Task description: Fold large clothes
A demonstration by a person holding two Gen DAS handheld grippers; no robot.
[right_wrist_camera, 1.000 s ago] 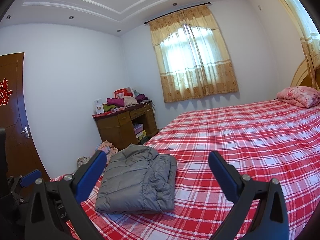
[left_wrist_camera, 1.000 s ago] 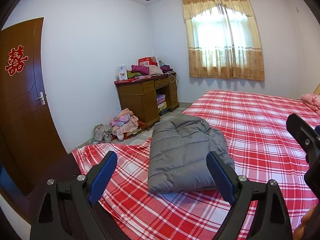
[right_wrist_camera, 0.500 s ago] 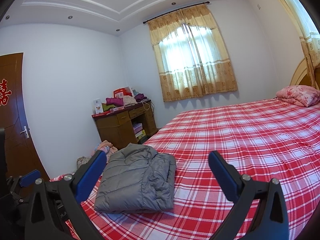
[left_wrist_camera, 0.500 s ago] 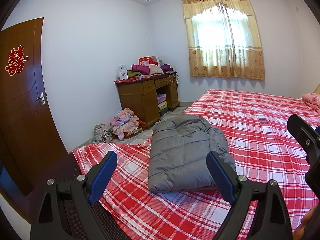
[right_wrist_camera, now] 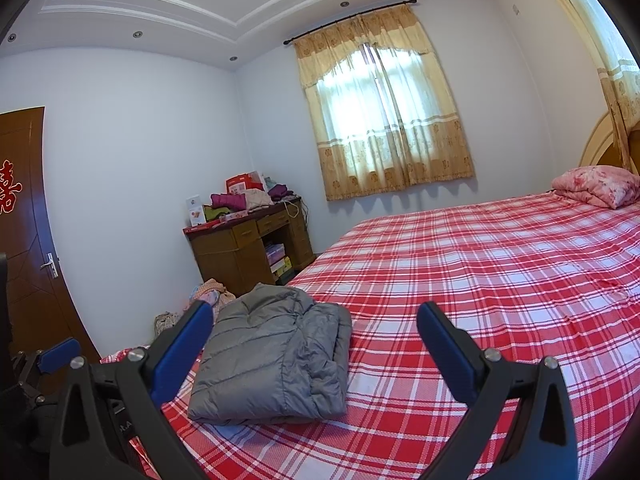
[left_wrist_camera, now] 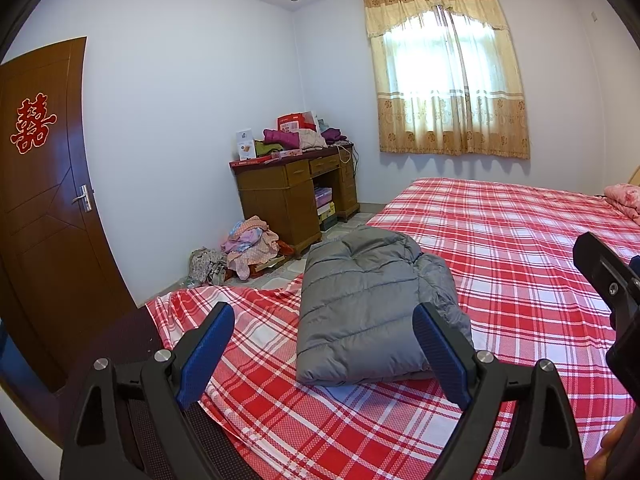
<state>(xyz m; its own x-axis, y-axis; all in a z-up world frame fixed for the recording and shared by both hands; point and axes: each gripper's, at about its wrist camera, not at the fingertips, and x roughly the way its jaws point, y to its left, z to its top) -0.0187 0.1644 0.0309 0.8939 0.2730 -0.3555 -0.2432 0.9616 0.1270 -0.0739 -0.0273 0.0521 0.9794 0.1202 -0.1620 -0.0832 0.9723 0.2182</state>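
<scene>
While I hold both grippers above bed (left_wrist_camera: 520,240) foot, inventory: one grey jacket (left_wrist_camera: 372,308), folded, flat on plaid sheet near foot corner, nothing on top. Left gripper (left_wrist_camera: 324,350): jaws spread wide, empty, short of jacket. Right gripper (right_wrist_camera: 316,346): same, gaping, empty, jacket at its left. One desk (left_wrist_camera: 292,196) against wall, clothes and boxes heaped on top, boxes in its open shelf. One clothes pile (left_wrist_camera: 248,248) on floor beside desk. One pink pillow (right_wrist_camera: 596,186) at headboard. One door (left_wrist_camera: 40,200).

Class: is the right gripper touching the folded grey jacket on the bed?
Apart. In the right wrist view, the right gripper is open above the bed, short of the grey jacket.
</scene>
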